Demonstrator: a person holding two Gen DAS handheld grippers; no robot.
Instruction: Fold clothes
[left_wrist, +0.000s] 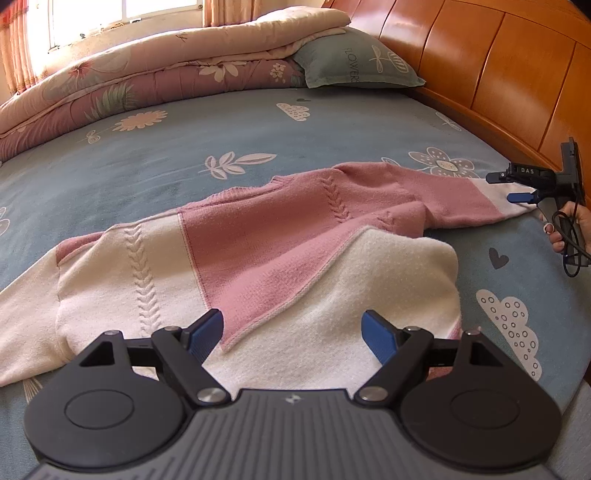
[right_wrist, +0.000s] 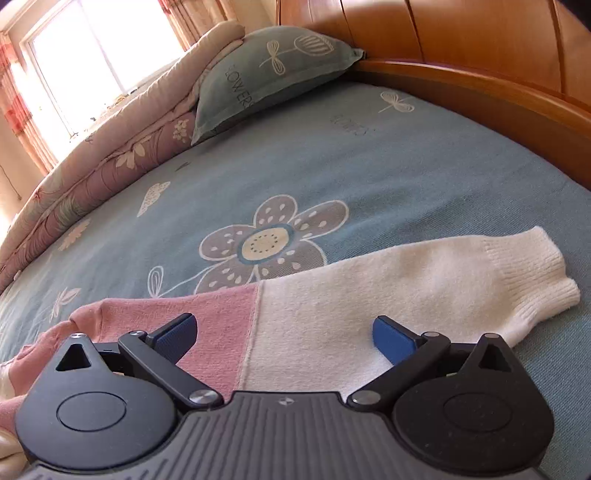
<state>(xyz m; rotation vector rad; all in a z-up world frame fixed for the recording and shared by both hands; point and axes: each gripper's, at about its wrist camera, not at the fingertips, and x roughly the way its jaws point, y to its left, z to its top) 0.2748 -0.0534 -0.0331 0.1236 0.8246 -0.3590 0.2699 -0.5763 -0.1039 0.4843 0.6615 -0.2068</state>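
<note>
- A pink-and-cream sweater (left_wrist: 258, 254) lies spread across the middle of the left wrist view, on the blue flowered bed sheet (left_wrist: 184, 140).
- Its bottom corner is turned up, showing cream fabric in the lower centre of the frame.
- The left gripper (left_wrist: 293, 332) hangs over that lower edge with its jaws spread wide and nothing pinched.
- At the right edge, the right gripper (left_wrist: 511, 186) sits at the cream end of the far sleeve (left_wrist: 461, 199), with a hand (left_wrist: 569, 229) on its handle.
- In the right wrist view, the sleeve runs from lower left to the ribbed cuff (right_wrist: 543, 273) at centre right.
- There the right gripper's jaws are parted above the pink-cream seam, the pads clear of each other and not squeezing cloth.
- A green pillow (left_wrist: 354, 59) and a folded quilt (left_wrist: 147, 70) lie along the top, beside the wooden headboard (left_wrist: 498, 62) in the upper right.
</note>
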